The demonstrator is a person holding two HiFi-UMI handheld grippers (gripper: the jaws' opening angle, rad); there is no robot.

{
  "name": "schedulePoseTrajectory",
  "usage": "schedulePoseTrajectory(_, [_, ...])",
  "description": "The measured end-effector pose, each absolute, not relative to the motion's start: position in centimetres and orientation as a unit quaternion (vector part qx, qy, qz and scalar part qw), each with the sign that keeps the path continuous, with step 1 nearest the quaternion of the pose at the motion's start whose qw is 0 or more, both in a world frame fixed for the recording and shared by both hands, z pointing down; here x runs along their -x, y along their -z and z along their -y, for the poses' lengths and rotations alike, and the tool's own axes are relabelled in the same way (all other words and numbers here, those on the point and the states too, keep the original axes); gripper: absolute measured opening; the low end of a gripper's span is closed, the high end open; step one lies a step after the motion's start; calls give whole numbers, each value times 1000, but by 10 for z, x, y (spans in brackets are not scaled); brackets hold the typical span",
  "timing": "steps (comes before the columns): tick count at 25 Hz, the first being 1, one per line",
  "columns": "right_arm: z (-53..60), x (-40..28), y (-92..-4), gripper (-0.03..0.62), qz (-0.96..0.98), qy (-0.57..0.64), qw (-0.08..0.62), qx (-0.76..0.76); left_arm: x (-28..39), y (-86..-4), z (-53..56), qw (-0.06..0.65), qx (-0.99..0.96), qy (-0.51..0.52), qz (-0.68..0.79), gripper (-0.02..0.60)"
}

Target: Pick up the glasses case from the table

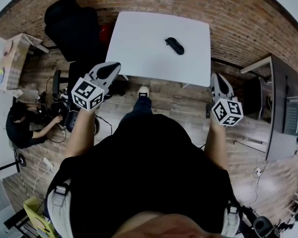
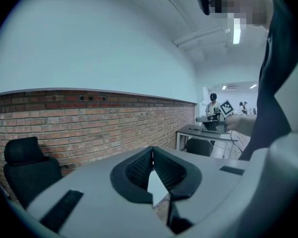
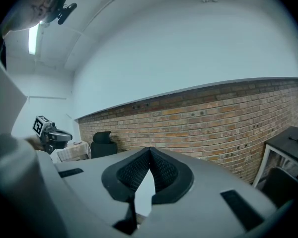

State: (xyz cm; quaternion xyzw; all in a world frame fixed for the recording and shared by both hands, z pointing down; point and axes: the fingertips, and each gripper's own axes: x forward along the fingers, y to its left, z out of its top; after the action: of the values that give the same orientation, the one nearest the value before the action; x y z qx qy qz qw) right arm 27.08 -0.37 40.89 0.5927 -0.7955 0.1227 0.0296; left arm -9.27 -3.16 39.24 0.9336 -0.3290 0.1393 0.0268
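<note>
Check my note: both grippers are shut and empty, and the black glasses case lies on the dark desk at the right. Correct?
One error: the head view shows the glasses case lying on the white table ahead, not there. The left gripper and right gripper are shut and empty, as noted.

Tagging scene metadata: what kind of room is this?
Probably an office or lab workspace: a white table with a glasses case on it, a black office chair by a brick wall, and a dark desk on the right.

Head view steeply down; gripper views level, sharing brick wall.
</note>
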Motion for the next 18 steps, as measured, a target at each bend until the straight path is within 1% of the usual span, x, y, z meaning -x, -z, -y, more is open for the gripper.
schedulePoseTrajectory(18, [34,-271,-405,12,792,-122,31,-597,92,-395,67,33,-934,-141,327,11])
